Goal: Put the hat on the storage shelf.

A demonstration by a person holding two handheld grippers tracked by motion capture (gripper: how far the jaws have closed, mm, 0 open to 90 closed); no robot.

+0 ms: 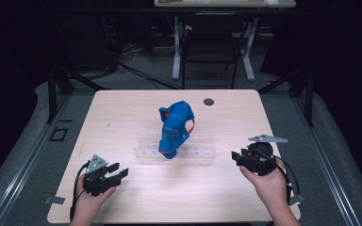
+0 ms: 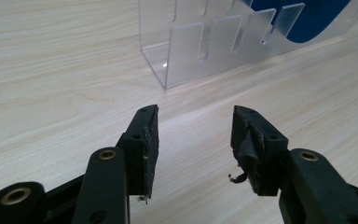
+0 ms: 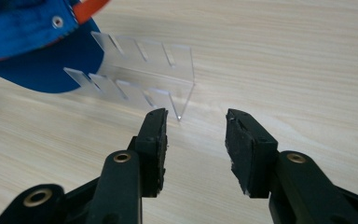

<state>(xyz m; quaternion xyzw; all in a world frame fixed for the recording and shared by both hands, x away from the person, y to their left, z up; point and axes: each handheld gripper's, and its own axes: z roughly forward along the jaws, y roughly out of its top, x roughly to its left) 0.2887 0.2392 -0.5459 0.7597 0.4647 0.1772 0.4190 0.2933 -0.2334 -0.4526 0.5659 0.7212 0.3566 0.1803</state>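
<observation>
Both grippers empty, blue cap (image 1: 175, 127) upright in clear rack (image 1: 199, 151), brim down.

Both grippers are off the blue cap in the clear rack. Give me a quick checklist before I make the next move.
1. Left gripper jaws open, nothing between them: ok.
2. Right gripper jaws open, nothing between them: ok.
3. Blue fabric cap with orange strap stands in the clear acrylic slotted rack: ok.
4. Both grippers apart from cap and rack: ok.
5. Rack lies flat on the light wooden table: ok.
6. Cap firmly seated in a slot: cannot tell.
</observation>
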